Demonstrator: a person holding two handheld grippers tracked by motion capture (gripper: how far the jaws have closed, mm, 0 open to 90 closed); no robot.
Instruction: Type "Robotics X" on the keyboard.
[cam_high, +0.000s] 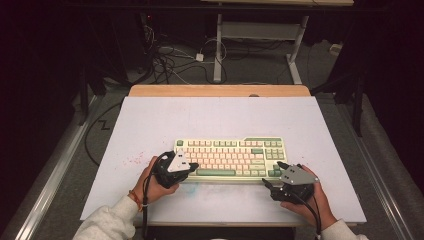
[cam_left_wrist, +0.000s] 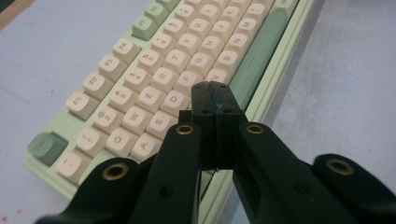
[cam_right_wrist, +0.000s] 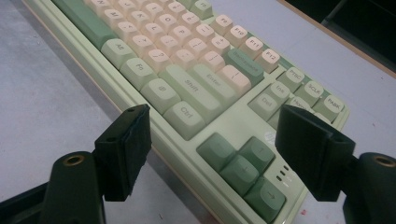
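So the keyboard (cam_high: 230, 158) sits flat on the near half of the bench (cam_high: 150, 125), long edge facing the person, which puts both ends in easy reach. It's a mint-green case with cream keys and darker green modifiers.

The left hand-held gripper (cam_left_wrist: 215, 95) is pinched fully together with nothing between the pads, and its tip hovers over the lower letter rows, right around the C/V keys next to the spacebar (cam_left_wrist: 257, 58). My guess is the jaws are closed like that so they act as one narrow finger for poking a single key without hitting its neighbours.

The right hand-held gripper (cam_right_wrist: 212, 154) stands wide open and holds nothing, parked at the near right corner with the arrow keys (cam_right_wrist: 243, 165) showing between its jaws. It looks to me like it's either waiting or lined up to steady that corner.
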